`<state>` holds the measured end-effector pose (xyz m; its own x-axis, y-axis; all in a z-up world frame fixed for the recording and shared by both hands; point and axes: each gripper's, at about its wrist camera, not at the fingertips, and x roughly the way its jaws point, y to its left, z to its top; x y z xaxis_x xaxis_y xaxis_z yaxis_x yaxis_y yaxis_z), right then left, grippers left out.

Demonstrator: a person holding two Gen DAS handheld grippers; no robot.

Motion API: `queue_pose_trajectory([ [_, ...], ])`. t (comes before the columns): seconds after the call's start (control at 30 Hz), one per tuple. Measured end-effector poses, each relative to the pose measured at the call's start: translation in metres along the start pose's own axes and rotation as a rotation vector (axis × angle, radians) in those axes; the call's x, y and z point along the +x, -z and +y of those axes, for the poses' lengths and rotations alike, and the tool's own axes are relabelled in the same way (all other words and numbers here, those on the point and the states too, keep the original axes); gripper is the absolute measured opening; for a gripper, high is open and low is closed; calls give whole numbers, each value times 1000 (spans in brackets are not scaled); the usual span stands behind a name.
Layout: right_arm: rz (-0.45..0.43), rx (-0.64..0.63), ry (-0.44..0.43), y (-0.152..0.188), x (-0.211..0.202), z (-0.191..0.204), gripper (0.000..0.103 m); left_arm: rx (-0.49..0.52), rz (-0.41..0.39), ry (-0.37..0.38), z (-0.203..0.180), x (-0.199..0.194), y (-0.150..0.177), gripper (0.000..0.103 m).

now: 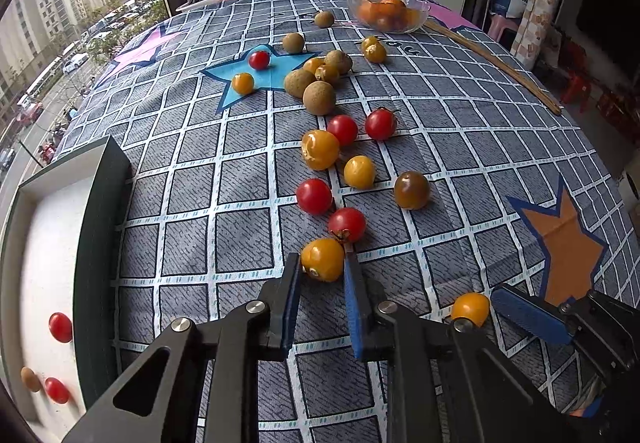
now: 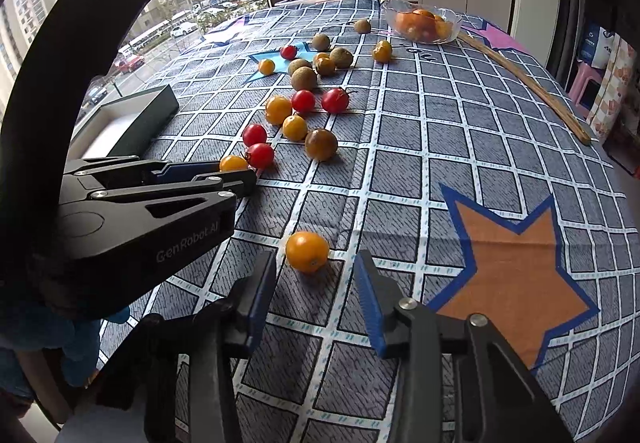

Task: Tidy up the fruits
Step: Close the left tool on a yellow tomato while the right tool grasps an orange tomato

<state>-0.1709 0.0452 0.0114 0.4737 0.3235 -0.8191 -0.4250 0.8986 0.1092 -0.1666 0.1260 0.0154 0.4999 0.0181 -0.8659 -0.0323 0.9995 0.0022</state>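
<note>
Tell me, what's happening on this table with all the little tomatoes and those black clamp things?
A person is sorting fruit with two handheld grippers. The left gripper has its fingers around a yellow tomato, seemingly closing on it. The right gripper is open, just short of another yellow tomato. A few fruits already lie in the white-lined box. Many tomatoes and brown fruits remain scattered on the checked tablecloth.

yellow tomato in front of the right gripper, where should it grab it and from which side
Grip the yellow tomato across its round middle, coming straight forward and low with the right gripper open. It sits alone on the tablecloth, stem scar facing the camera, both flanks free.
</note>
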Motion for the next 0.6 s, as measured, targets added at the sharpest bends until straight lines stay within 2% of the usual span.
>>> queue_pose_trajectory([
  [0.07,4,1,8,-2,2,0,23,-11,2,4,3,-2,2,22],
  [0.23,18,40,-16,-3,0,-5,23,-23,-6,8,13,-12,11,22],
  [0.6,12,43,-53,0,-26,0,23,-66,-87,2,44,-63,37,22],
])
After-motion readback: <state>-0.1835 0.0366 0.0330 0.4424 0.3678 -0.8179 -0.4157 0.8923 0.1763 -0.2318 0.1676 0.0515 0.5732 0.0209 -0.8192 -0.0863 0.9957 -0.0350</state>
